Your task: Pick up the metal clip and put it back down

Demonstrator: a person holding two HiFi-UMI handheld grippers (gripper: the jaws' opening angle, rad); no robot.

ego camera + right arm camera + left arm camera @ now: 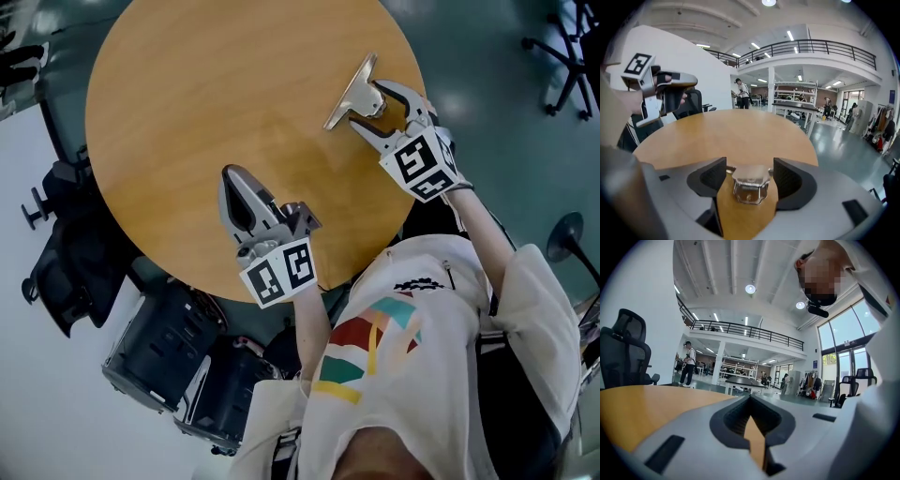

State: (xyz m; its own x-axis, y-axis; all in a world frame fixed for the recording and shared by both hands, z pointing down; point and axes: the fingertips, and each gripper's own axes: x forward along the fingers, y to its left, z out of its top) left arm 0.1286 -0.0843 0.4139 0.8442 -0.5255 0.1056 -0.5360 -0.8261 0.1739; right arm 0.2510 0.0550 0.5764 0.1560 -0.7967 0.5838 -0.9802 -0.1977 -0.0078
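Note:
The metal clip [351,92] is a shiny silver spring clip near the far right edge of the round wooden table [206,103]. My right gripper [364,103] reaches in from the right, with one jaw on each side of the clip. In the right gripper view the clip [750,185] fills the gap between the two dark pads [715,176], touching both; my right gripper [750,176] is shut on it. I cannot tell whether it is off the wood. My left gripper [232,173] rests over the near table edge, shut and empty, with its tips meeting in the left gripper view [750,401].
Black office chairs [66,253] stand left of the table, and dark cases [164,342] sit on the floor by its near edge. A chair base [562,56] is at the top right. My left gripper [661,91] shows at the right gripper view's left.

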